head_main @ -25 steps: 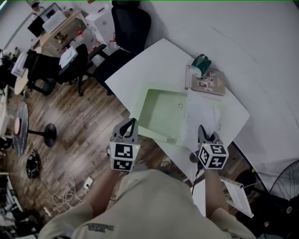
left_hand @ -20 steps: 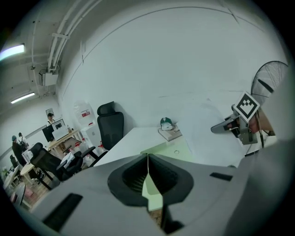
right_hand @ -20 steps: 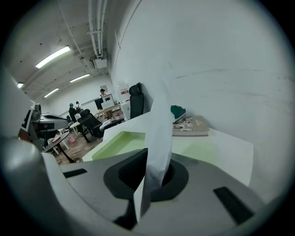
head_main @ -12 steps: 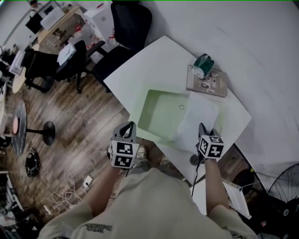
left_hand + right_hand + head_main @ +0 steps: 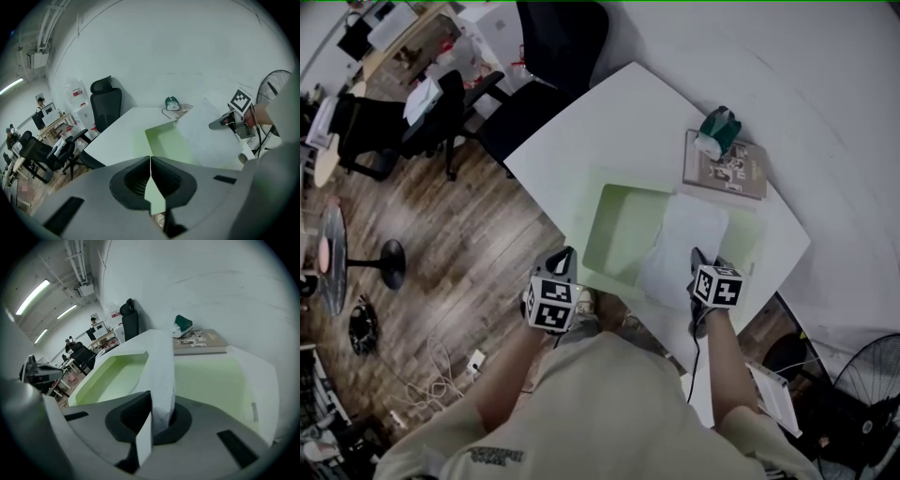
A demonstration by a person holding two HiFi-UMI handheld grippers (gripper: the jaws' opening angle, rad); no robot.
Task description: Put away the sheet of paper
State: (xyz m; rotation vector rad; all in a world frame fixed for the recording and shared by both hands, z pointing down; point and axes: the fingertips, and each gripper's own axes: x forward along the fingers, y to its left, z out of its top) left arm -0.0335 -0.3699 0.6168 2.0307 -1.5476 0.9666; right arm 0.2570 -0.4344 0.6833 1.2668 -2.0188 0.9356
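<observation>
A pale green plastic file case (image 5: 619, 234) lies open on the white table (image 5: 581, 131). My right gripper (image 5: 697, 258) is shut on the near edge of the white sheet of paper (image 5: 684, 244), which slopes over the case's right half. In the right gripper view the sheet (image 5: 161, 366) rises from the shut jaws (image 5: 151, 397) above the green case (image 5: 211, 376). My left gripper (image 5: 566, 253) is at the case's near left corner. In the left gripper view a thin green edge runs from the case (image 5: 166, 140) into the shut gripper (image 5: 150, 159); the sheet (image 5: 211, 136) also shows there.
A book (image 5: 727, 169) with a green and white object (image 5: 717, 131) on it lies at the table's far right corner. A black office chair (image 5: 553, 47) stands beyond the table. A fan (image 5: 872, 366) stands at the lower right. Wooden floor lies to the left.
Both grippers have sunk toward the table. The sheet has come down with the right gripper and shifted left over the green case.
</observation>
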